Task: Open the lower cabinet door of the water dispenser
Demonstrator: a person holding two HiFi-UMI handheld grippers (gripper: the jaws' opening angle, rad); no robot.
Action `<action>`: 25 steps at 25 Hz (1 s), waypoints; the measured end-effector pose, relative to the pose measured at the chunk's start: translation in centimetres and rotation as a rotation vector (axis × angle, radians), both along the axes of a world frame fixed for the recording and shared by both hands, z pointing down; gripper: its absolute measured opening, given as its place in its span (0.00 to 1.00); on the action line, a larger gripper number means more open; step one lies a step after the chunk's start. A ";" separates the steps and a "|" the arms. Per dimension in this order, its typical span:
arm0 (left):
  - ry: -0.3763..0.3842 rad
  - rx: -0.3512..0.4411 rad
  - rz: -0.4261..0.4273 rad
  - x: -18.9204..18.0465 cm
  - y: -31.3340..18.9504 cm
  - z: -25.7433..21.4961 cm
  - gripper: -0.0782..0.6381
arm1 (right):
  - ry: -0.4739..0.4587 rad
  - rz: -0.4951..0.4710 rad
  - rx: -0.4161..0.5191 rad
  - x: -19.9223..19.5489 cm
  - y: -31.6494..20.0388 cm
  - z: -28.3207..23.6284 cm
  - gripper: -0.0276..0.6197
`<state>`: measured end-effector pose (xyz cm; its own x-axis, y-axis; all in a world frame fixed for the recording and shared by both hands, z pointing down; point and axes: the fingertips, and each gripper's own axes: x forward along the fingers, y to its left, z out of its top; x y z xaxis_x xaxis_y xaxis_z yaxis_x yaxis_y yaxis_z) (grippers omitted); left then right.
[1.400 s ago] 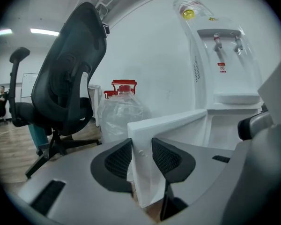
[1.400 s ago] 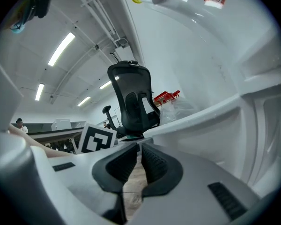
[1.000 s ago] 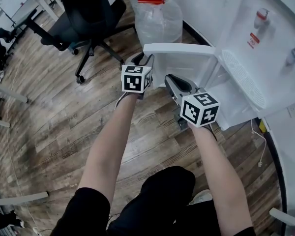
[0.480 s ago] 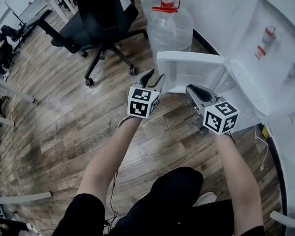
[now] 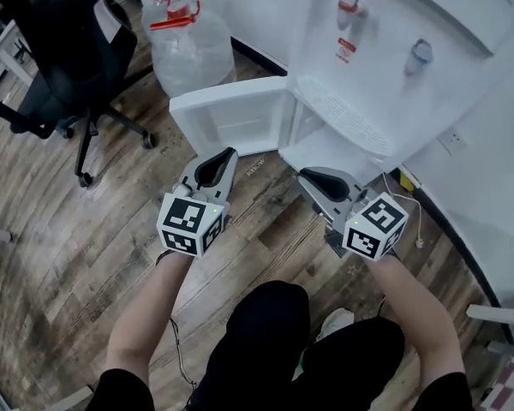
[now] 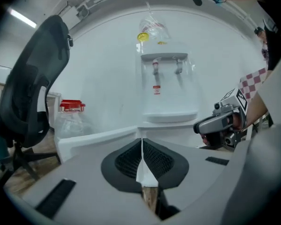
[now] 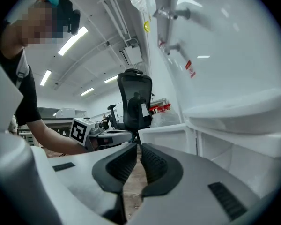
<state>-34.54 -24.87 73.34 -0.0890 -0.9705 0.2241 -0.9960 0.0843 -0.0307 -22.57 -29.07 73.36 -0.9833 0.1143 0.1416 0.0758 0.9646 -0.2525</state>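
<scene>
The white water dispenser [image 5: 368,75] stands at the upper right, with its lower cabinet door [image 5: 231,114] swung wide open to the left and the cabinet inside [image 5: 325,148] showing. Both grippers hover over the wood floor in front of it, touching nothing. My left gripper [image 5: 226,154] points at the open door [image 6: 96,139]. Its jaws have just closed and its pads [image 6: 152,158] meet with nothing between them. My right gripper [image 5: 302,176] is shut and holds nothing, its tips [image 7: 138,146] aimed past the door's edge [image 7: 164,135].
A large clear water jug [image 5: 188,50] with a red cap stands left of the dispenser, against the wall. A black office chair [image 5: 47,32] sits at the far left. A thin white cable [image 5: 411,221] trails on the floor by the wall on the right.
Both grippers have drawn back from the open door toward me. The left jaws, spread apart half a second ago, are now shut. The door has stayed open throughout.
</scene>
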 end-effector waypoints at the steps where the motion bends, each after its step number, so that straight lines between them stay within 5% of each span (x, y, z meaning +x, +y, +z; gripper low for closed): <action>1: 0.010 0.002 0.028 1.4 -0.6 0.0 0.14 | -0.007 0.014 0.010 1.4 -0.2 -0.2 0.11; 7: 0.106 -0.031 0.200 10.1 -4.5 2.2 0.13 | -0.025 0.192 0.022 11.5 -3.2 -1.0 0.11; 16: 0.129 -0.100 0.396 21.7 -7.7 2.7 0.13 | 0.043 0.430 -0.040 25.3 -6.9 0.6 0.10; 25: 0.191 -0.205 0.403 26.0 -6.5 -6.0 0.13 | 0.070 0.560 -0.197 30.6 -5.5 -6.4 0.08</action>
<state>-8.55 -31.41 67.39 0.3462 -0.8534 0.3898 -0.9374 -0.2979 0.1805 7.98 -34.61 67.01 -0.8908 -0.3879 0.2366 -0.4537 0.7875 -0.4171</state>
